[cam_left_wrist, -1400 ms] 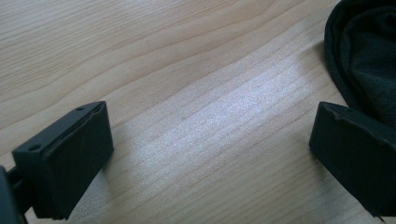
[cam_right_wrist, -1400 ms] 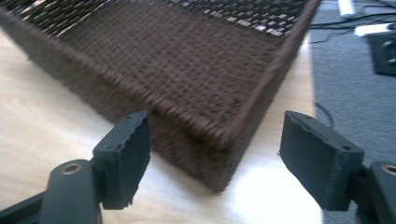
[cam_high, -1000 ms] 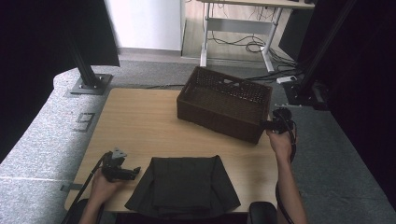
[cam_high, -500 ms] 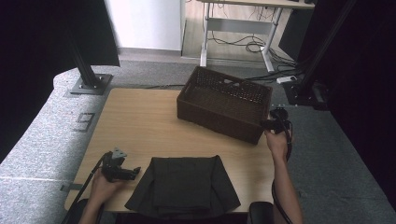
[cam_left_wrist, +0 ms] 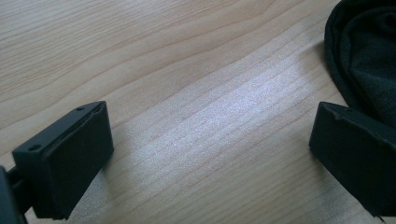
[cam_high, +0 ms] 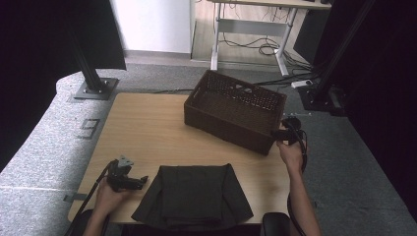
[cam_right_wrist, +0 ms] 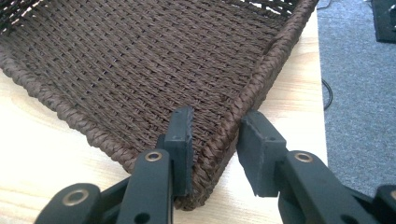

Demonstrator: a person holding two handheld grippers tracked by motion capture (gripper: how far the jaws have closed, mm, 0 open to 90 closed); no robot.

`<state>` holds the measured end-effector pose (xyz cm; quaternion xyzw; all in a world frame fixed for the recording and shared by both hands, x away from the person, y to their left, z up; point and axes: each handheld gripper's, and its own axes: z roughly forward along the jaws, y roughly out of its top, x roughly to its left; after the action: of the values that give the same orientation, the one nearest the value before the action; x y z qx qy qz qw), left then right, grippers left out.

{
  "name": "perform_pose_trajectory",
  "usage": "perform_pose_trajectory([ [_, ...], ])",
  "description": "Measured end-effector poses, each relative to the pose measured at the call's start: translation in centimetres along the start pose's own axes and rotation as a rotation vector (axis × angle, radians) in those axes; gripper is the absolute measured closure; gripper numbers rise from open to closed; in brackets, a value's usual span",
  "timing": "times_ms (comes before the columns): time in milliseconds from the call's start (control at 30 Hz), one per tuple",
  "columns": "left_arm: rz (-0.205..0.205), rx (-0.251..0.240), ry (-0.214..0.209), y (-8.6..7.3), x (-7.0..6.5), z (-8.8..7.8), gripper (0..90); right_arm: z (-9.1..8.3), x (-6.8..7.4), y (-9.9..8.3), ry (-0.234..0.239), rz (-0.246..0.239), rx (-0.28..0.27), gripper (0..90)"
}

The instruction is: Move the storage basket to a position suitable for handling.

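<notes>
A: Where is the basket [cam_high: 235, 110]?
B: On the far right part of the table [cam_high: 142, 128], set at a slant. The right gripper [cam_right_wrist: 215, 140] has just closed its jaws on the rim at the near right corner, one jaw inside the wall and one outside.
A: Do both pads press?
B: The inner one touches the weave; the outer seems to, though a thin gap may remain.
A: And the left gripper [cam_left_wrist: 210, 154]?
B: Released, jaws spread wide over bare wood, just beside the folded black cloth [cam_high: 194, 196] at the near edge.
</notes>
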<state>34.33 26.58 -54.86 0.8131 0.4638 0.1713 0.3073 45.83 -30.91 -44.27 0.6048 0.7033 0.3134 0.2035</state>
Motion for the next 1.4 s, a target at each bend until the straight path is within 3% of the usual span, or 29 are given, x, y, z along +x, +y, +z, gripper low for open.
perform_pose_trajectory([
  [400,0.0,0.0,0.0,0.0,0.0,0.0,0.0,-0.1,2.1,-0.5,0.067,-0.075,0.004,65.0],
  [900,0.0,0.0,0.0,0.0,0.0,0.0,0.0,0.0,6.6,-1.1,0.155,-0.181,0.012,65.0],
  [1100,0.0,0.0,0.0,0.0,0.0,0.0,0.0,-0.1,7.5,-1.4,0.187,-0.212,0.01,65.0],
  [1400,0.0,0.0,0.0,0.0,0.0,0.0,0.0,-0.5,7.7,-2.0,0.223,-0.237,0.004,64.9],
])
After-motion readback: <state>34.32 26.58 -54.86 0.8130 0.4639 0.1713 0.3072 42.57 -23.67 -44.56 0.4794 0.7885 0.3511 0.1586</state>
